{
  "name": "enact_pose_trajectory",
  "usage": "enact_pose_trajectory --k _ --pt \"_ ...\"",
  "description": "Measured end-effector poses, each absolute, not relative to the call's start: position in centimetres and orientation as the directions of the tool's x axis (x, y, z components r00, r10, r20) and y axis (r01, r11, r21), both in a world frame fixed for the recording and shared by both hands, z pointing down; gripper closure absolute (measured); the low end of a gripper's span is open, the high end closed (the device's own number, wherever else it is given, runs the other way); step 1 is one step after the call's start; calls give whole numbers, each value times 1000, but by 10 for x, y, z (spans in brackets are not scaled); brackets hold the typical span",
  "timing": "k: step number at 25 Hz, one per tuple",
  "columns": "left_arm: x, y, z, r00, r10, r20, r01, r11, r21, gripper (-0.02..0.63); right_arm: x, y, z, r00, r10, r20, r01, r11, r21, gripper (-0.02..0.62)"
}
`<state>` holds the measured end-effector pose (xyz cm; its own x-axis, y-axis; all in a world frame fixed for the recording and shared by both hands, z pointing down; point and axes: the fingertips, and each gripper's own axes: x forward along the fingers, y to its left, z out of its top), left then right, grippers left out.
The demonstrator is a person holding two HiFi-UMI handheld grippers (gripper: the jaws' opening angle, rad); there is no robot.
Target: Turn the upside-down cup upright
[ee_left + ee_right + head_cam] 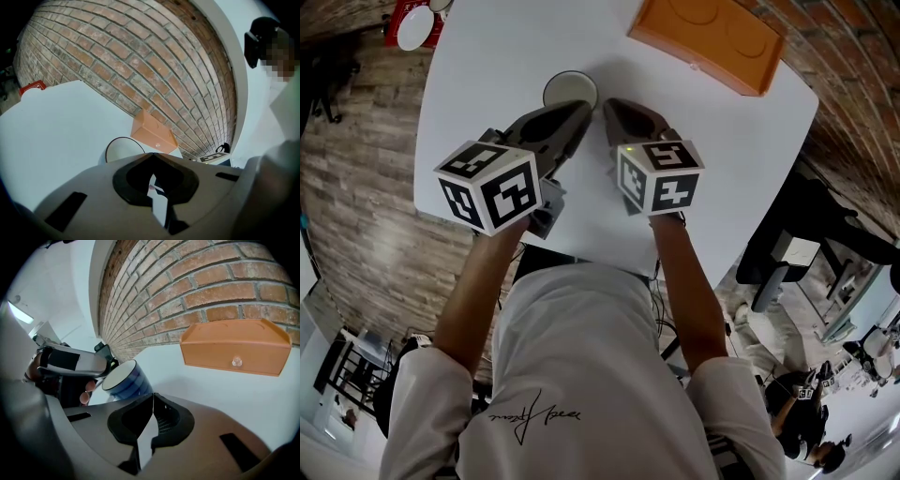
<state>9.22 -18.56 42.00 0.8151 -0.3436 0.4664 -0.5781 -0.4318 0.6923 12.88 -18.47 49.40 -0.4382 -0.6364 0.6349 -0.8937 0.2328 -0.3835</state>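
Left gripper (578,111) and right gripper (614,108), both pressed together and empty, point at the cup (570,91) just ahead. It looks rigid, smooth and probably breakable, so pinch its side wall.

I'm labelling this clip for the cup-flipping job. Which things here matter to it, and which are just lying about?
Part of the job:
- upside-down blue cup
- left gripper, shut and empty
- right gripper, shut and empty
- white table under the cup

Lying about:
- orange box at the table's far edge
- white dish off the table
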Motion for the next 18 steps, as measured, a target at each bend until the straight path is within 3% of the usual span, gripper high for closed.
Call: enact_pose_trajectory --k 18 --pt "65 -155 405 788 -409 461 -607 -386 695 597 122 -150 461 -419 -674 609 -903 243 -353 574"
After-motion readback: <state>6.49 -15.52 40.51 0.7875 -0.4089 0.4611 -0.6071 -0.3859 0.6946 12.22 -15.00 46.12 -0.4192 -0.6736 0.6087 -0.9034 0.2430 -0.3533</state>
